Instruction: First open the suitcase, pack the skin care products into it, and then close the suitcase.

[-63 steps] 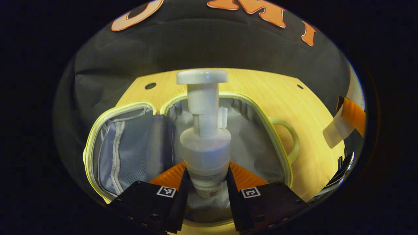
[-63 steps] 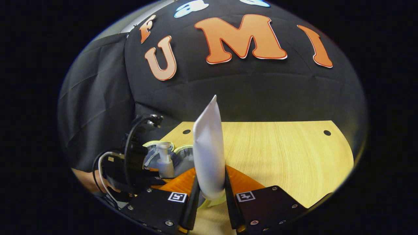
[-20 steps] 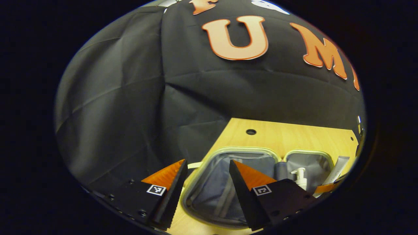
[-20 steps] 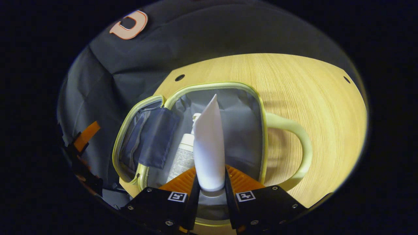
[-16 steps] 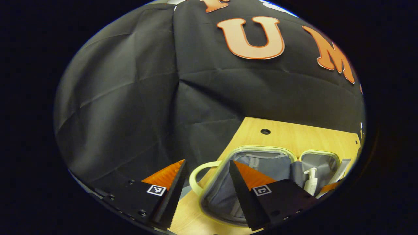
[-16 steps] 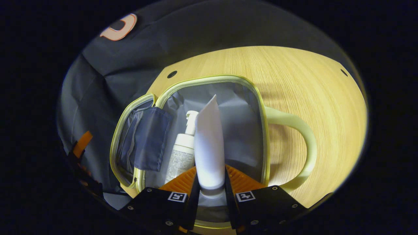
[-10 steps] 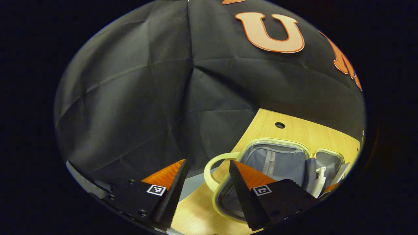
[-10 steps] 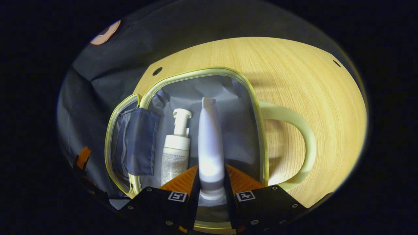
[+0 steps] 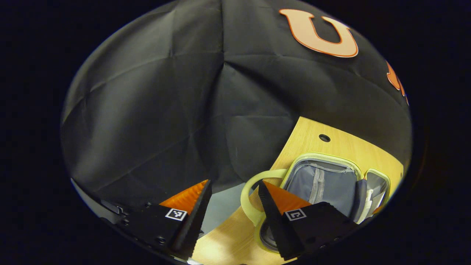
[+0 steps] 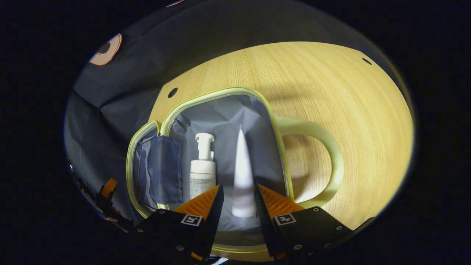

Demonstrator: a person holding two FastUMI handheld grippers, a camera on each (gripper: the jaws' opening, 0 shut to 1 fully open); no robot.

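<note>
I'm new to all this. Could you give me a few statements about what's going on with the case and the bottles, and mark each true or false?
1. The suitcase lies open on the table. True.
2. The right gripper is clamped on the white tube. False: its fingers stand apart, and the tube lies in the case between them.
3. The pump bottle lies inside the case, beside the tube. True.
4. The left gripper holds the pump bottle. False: its fingers are open with nothing between them, near the case's handle.
5. The tube lies on the bare table. False: it rests on the case's grey lining.
</note>
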